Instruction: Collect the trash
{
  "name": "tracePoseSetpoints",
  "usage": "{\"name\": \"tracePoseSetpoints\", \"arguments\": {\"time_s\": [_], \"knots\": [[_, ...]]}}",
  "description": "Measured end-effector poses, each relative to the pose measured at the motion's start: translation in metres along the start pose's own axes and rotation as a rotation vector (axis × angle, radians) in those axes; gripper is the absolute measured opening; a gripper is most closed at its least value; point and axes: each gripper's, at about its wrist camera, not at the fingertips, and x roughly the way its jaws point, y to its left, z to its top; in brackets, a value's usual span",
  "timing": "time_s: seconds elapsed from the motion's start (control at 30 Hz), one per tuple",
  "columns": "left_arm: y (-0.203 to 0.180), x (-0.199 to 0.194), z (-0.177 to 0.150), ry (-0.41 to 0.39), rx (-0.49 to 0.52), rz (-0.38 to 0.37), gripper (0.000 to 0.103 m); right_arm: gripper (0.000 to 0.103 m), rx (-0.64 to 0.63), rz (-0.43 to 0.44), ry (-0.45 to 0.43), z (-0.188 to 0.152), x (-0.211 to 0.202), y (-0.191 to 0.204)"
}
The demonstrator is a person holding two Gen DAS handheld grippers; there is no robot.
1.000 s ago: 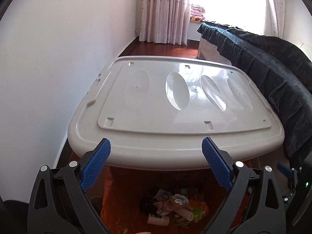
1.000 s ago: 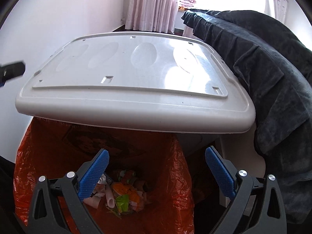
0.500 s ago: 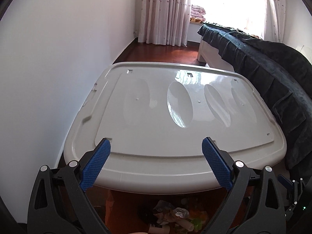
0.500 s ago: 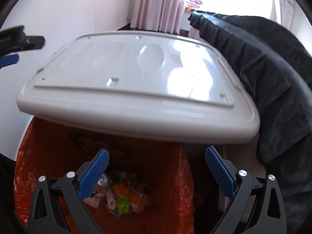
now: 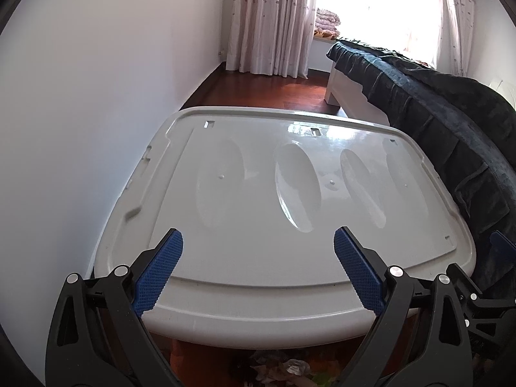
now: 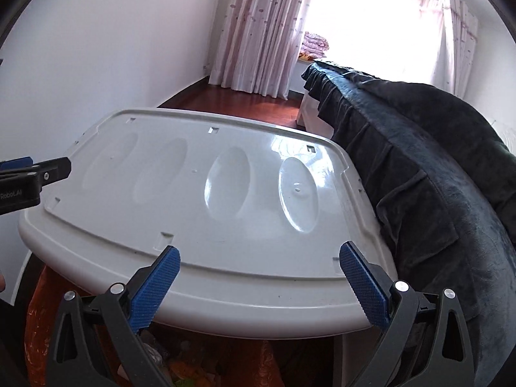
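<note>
Jaws on my left gripper (image 5: 258, 251) and right gripper (image 6: 259, 269) stand released, empty. Trash (image 6: 183, 369) lies near, low, inside the orange bag (image 6: 38, 319) beneath the grey lid (image 6: 225, 213). I judge lowering under the lid's near edge best.

— Walls?
— A plain white wall (image 5: 96, 96) runs along the left side, unmarked.
— Floor?
— Dark red-brown wooden floor (image 5: 274, 92), glossy, visible at the far end of the room.
— Window and light?
— A bright window (image 6: 371, 16) at the far end, overexposed, with pale patterned curtains (image 5: 274, 19) hanging to the floor. Folded bedding (image 5: 327, 21) sits on the sill.
— Furniture?
— A bed (image 5: 348, 96) with a white frame along the right, draped with a dark blanket (image 6: 435, 161).
</note>
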Motion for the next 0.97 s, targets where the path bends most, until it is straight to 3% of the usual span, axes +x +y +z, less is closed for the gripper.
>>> {"name": "tracePoseSetpoints", "arguments": {"time_s": [0.23,0.33,0.43,0.97], "knots": [[-0.003,-0.002,0.006,-0.037,0.024,0.037,0.092,0.097,-0.005,0.003,0.023,-0.009,0.009,0.003],[-0.005,-0.005,0.007,-0.052,0.035,0.089,0.094,0.097,-0.020,-0.009,0.015,-0.010,0.009,0.005],[-0.006,-0.009,0.006,-0.089,0.058,0.191,0.095,0.097,-0.024,-0.007,0.019,-0.011,0.010,0.006],[-0.001,-0.002,0.004,-0.047,0.007,0.086,0.096,0.098,-0.015,-0.006,0.030,-0.015,0.013,0.007]]}}
